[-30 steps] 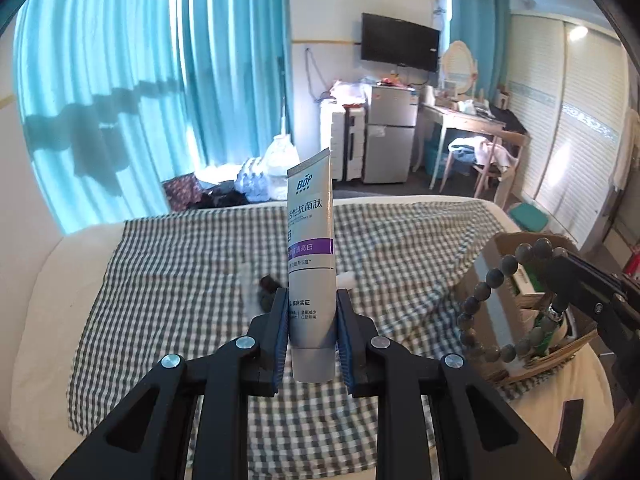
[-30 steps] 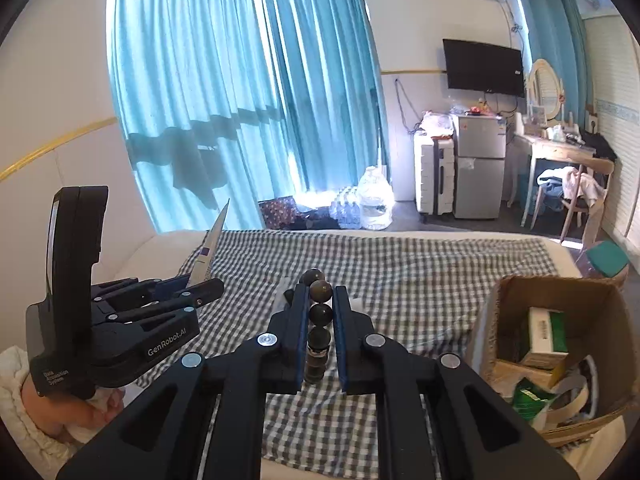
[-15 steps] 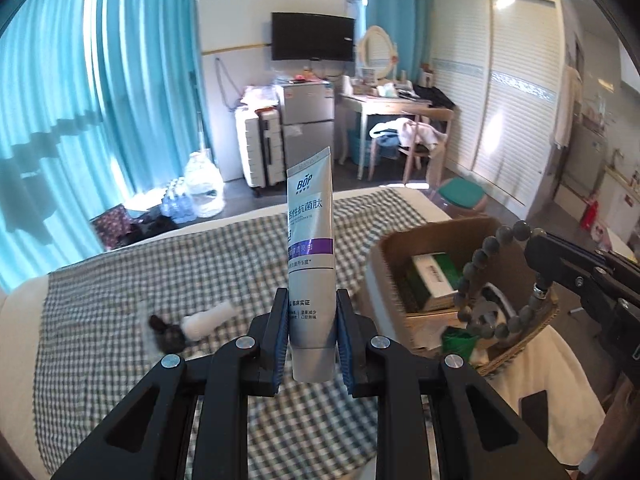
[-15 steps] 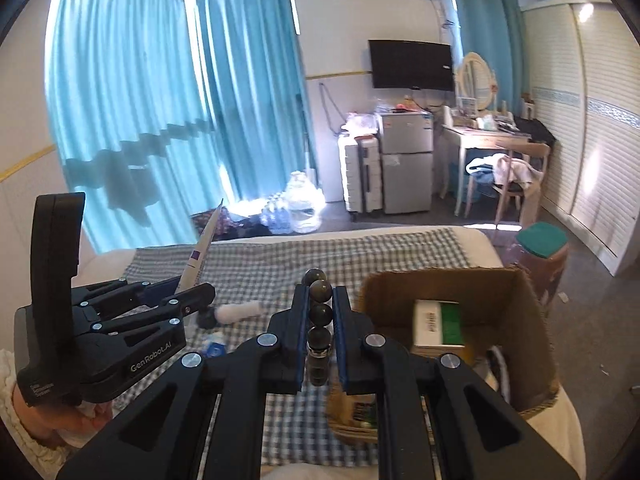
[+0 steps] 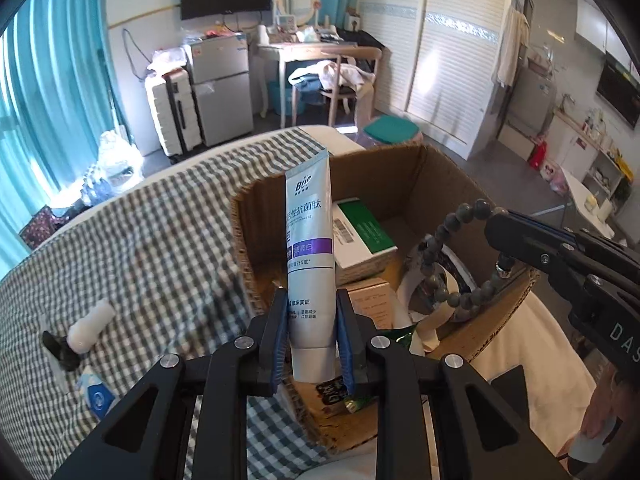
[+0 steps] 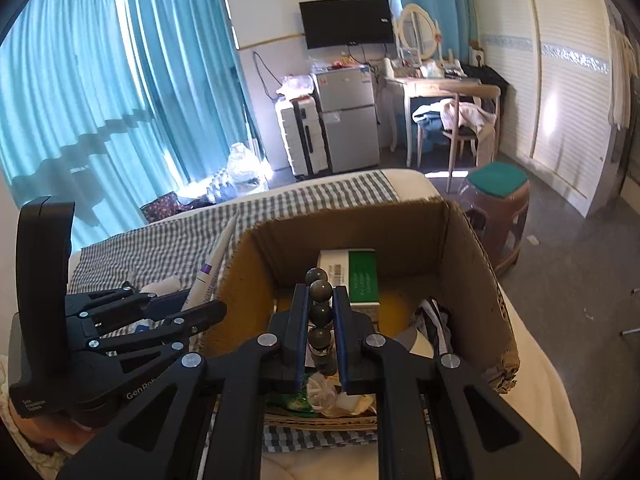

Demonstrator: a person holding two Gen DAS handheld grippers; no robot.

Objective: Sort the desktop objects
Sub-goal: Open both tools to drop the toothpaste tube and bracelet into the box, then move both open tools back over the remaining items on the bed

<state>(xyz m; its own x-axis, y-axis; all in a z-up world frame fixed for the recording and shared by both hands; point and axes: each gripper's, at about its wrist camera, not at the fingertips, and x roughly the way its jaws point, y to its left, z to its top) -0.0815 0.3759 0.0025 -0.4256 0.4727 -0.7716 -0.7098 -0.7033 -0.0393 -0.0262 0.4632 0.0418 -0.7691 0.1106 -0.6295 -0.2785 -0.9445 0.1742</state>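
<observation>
Over cardboard box [image 5: 440, 184]: my left gripper [image 5: 313, 332] clenched on toothpaste tube [image 5: 309, 256], right gripper [image 6: 320, 334] on bead bracelet [image 5: 444, 264]. Risk: tube, released now, clips box's 9 o'clock wall, topples onto bed; dangling bracelet loop snags rim.

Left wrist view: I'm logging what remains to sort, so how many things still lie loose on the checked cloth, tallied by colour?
White cylinder: 1
Black item beside it: 1
Blue-and-white packet: 1
Total: 3 loose on the checked cloth.
</observation>
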